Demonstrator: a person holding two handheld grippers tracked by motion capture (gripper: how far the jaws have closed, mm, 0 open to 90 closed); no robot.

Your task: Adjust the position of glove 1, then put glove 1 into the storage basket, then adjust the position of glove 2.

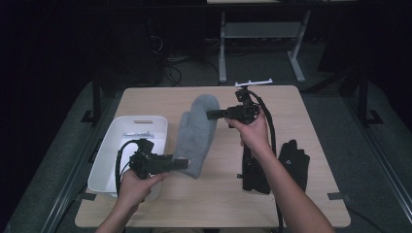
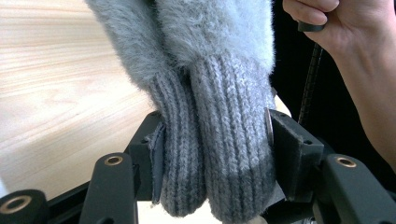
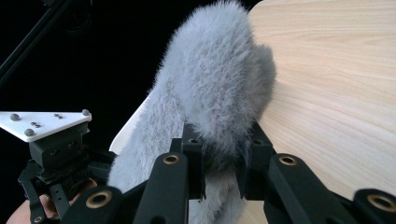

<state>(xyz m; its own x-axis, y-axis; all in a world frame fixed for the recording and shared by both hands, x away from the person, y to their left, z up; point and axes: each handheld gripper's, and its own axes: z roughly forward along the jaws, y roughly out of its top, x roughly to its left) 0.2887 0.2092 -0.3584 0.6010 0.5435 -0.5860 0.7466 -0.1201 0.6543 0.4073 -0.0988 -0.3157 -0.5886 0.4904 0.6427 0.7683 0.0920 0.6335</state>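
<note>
A pair of grey fuzzy mittens [image 1: 197, 128] lies one on the other, stretched between my two grippers over the wooden table [image 1: 218, 196]. My left gripper [image 1: 180, 164] is shut on the two ribbed knit cuffs [image 2: 224, 116], with its pads [image 2: 157, 154] pressing on both sides; the grip itself [image 2: 217, 149] is seen close up in the left gripper view. My right gripper [image 1: 210, 114] is shut on the fluffy tip end [image 3: 215, 79], and the fur bulges out between its jaws [image 3: 222, 163].
A white bin [image 1: 109, 141] stands at the table's left, just beside my left hand. A black glove [image 1: 295, 162] lies at the right, and another dark item [image 1: 253, 175] lies under my right forearm. My left gripper's white plate [image 3: 44, 122] appears in the right gripper view.
</note>
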